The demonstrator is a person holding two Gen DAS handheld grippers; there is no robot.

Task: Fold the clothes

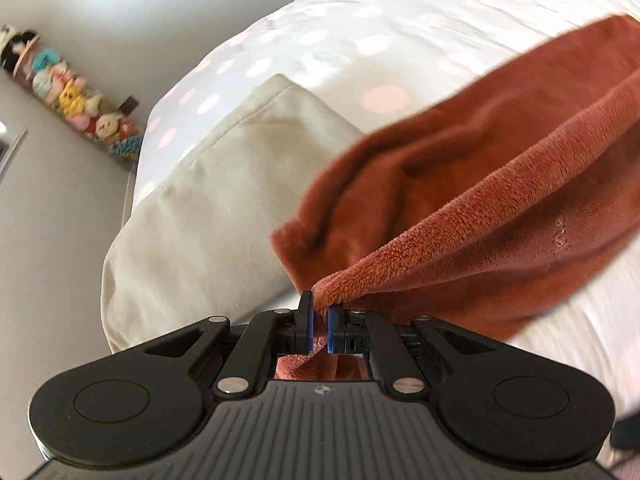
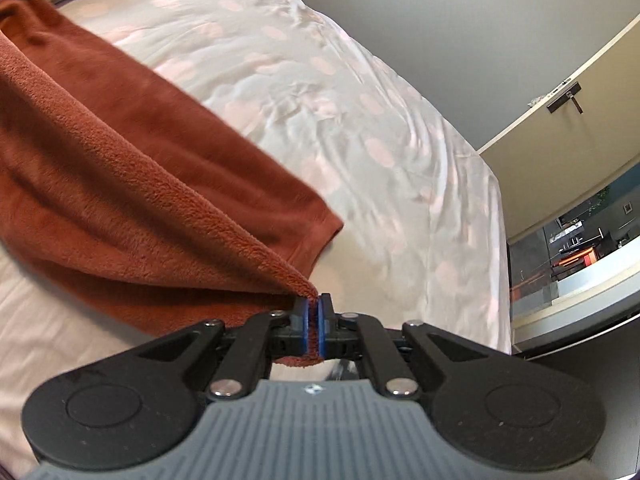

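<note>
A rust-brown fleece garment hangs stretched above a bed with a white, pink-dotted cover. My left gripper is shut on one corner of the fleece, with cloth bunched between its blue pads. In the right wrist view the same fleece garment runs off to the left, and my right gripper is shut on another corner of it. The lower layer of the fleece sags onto the bed cover.
A cream pillow lies at the head of the bed, left of the fleece. A shelf of plush toys hangs on the wall behind. The right view shows the bed's far edge, a door with a handle and a dark opening.
</note>
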